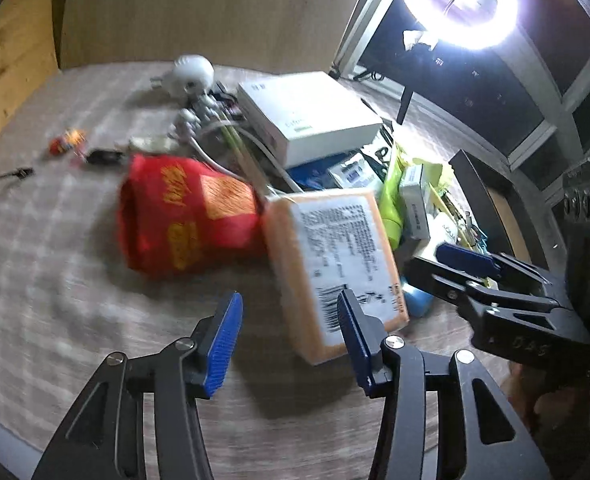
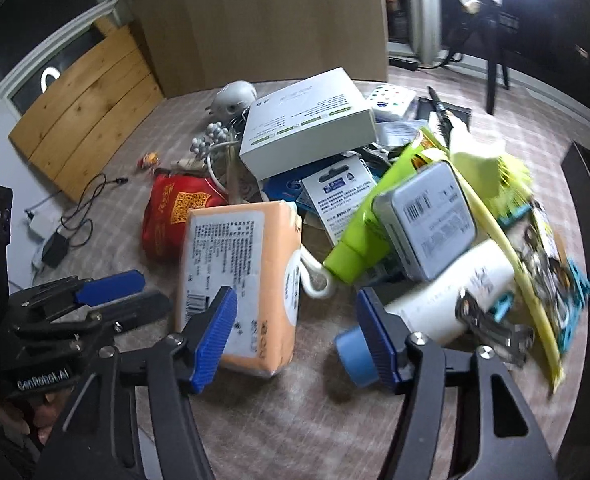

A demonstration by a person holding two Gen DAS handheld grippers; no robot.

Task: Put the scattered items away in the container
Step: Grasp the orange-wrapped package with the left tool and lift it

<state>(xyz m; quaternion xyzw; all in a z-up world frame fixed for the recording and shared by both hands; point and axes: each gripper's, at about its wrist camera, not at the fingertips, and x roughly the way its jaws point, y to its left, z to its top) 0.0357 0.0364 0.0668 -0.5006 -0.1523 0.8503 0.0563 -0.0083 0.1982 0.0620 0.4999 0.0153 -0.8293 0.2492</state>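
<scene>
An orange tissue pack (image 1: pixel 335 268) with a white label lies on the checked cloth; it also shows in the right wrist view (image 2: pixel 243 280). A red pouch (image 1: pixel 183 216) lies left of it and shows again in the right wrist view (image 2: pixel 171 212). My left gripper (image 1: pixel 291 336) is open and empty, just in front of the pack. My right gripper (image 2: pixel 295 332) is open and empty, between the pack and a white tube with a blue cap (image 2: pixel 447 296). A green tube (image 2: pixel 367 236) and a grey tin (image 2: pixel 427 220) lie in the pile behind.
A white box (image 1: pixel 311 116) tops the pile, also in the right wrist view (image 2: pixel 307 120). A white round gadget (image 1: pixel 193 74), beads, cables and a small red toy (image 1: pixel 65 142) lie at the back left. A dark container edge (image 2: pixel 587 216) stands at the right. A ring light (image 1: pixel 463 4) glares above.
</scene>
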